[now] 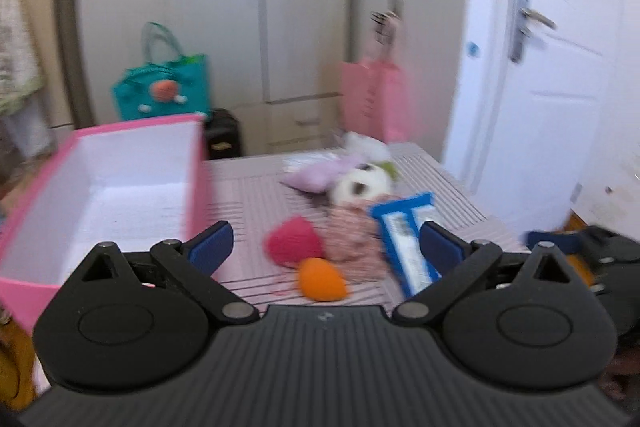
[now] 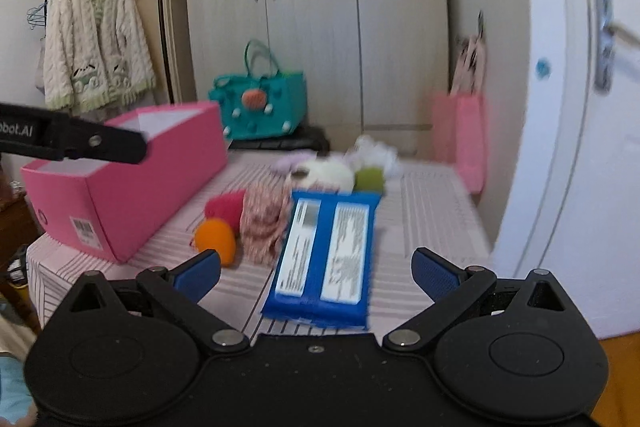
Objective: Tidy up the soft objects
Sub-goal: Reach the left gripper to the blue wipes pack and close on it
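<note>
I read this as the very start of a pick: both tools are over the near edge of the striped surface (image 2: 420, 195), and nothing has gone into the pink box (image 1: 52, 203), whose white inside shows bare in the left wrist view.

My left tool (image 1: 326, 247) is released, its blue pads spread wide with nothing between them. It faces the orange ball (image 1: 320, 279) and the red yarn ball (image 1: 294, 241) just behind it, the two touching or nearly so. My right tool (image 2: 316, 273) is likewise released and empty. It is lined up on the blue wipes pack (image 2: 326, 255), which lies flat, label side up, long axis pointing away from me.

Further back is a loose heap: a pink floral cloth (image 2: 264, 223) against the wipes pack, then a white plush toy (image 2: 326, 173), a green piece (image 2: 370, 179) and some lilac fabric (image 1: 308, 175). Motion blur keeps me from naming these more closely.

My judgement is that the next move is a grasp on the nearest item. The wipes pack looks wider than is comfortable across its face, so I would come down on its near short end, or pinch across the narrow side, then carry it left to the box. The box stands at the surface's left edge, well apart from the heap.
</note>
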